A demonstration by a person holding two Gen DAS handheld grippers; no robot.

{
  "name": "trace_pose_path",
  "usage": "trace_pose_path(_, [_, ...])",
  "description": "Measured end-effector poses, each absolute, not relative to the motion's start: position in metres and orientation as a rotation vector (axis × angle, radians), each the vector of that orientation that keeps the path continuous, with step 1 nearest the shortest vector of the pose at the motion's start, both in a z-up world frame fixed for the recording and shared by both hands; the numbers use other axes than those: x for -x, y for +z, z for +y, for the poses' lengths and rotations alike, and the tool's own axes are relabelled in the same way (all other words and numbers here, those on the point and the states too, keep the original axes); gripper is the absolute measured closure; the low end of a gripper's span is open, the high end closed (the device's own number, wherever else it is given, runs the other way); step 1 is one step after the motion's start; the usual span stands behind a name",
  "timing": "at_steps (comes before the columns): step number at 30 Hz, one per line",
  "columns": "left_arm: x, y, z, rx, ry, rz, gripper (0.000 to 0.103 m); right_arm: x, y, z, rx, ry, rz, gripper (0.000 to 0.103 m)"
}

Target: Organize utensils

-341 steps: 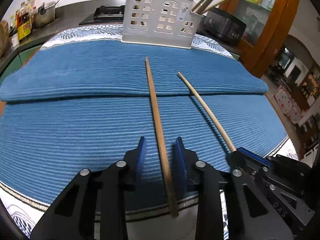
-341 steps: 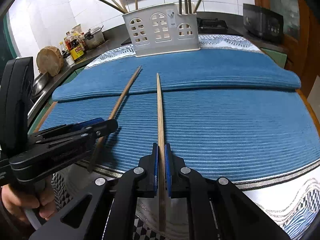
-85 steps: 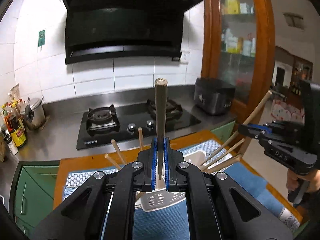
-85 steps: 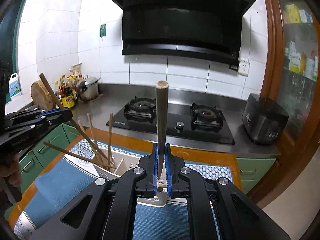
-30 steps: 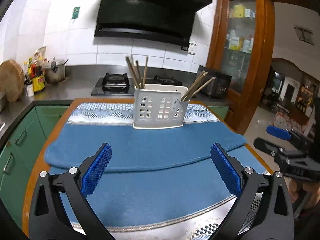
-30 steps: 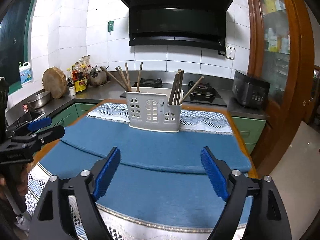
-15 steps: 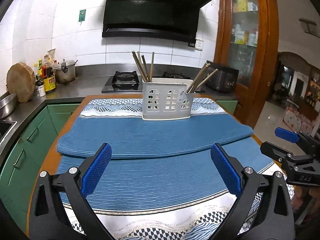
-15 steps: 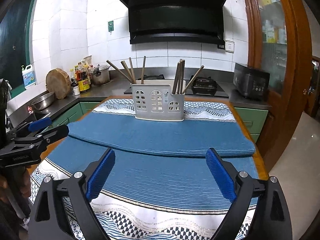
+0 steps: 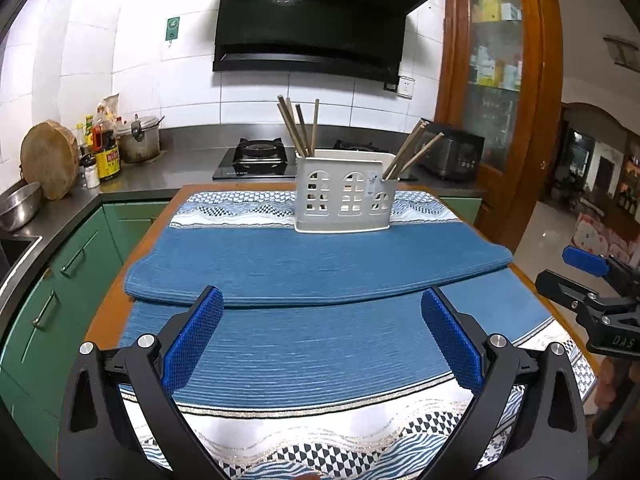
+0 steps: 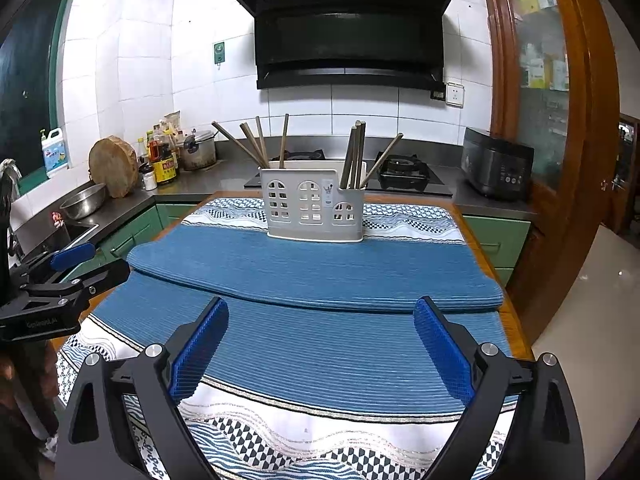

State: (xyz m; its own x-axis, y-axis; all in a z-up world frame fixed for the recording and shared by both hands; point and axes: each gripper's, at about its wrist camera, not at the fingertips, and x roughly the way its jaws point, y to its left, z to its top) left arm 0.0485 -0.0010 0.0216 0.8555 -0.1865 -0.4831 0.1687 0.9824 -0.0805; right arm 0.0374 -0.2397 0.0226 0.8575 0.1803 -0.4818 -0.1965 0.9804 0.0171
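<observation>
The white perforated plastic utensil holder (image 10: pixel 315 205) stands upright well beyond both sets of jaws, on the far part of the folded blue ribbed mat (image 10: pixel 316 272), with thin wooden chopsticks (image 10: pixel 356 155) leaning in its left and right compartments. The left gripper (image 9: pixel 322 336) and the right gripper (image 10: pixel 320 344) both stand wide with nothing between the blue pads; the right one's jaws have just been opening. The chopsticks' lower ends are hidden inside the holder, and their exact count is hard to make out.

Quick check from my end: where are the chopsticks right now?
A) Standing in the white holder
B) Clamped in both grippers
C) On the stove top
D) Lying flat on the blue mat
A: the chopsticks stand up out of the white holder, while the blue mat is bare and both the left gripper and the right gripper are open with nothing in them.
</observation>
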Motion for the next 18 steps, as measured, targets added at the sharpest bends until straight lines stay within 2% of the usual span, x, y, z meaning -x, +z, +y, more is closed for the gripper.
trace_pose_path(18, [-0.055, 0.006, 0.005, 0.061, -0.180, 0.562, 0.005, -0.045, 0.013, -0.234, 0.040, 0.199, 0.528, 0.012])
